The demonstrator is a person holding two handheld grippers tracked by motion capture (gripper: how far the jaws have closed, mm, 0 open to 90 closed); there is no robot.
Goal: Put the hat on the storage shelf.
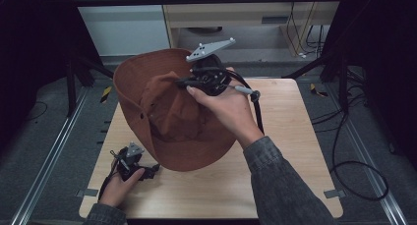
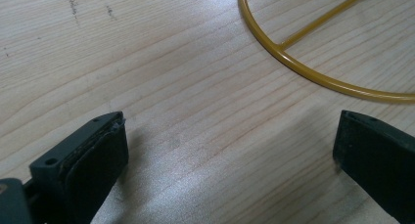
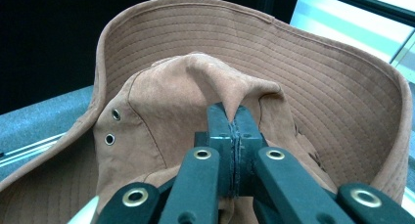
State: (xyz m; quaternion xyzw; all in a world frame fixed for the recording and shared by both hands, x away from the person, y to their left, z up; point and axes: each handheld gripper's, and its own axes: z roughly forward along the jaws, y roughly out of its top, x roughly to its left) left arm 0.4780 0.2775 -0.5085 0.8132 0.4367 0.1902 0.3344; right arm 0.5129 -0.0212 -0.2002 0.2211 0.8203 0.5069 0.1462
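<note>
The right tongs (image 3: 234,123) were clamped shut on a pinch of cloth at the crown of the brown brimmed hat (image 1: 172,112), holding it tilted above the middle of the wooden bench (image 1: 285,151), its lower brim near the bench top. The left tongs (image 2: 230,150) stood wide apart with nothing between them, low over the bench near its front left corner, just beside a yellow wire ring (image 2: 293,67).
</note>
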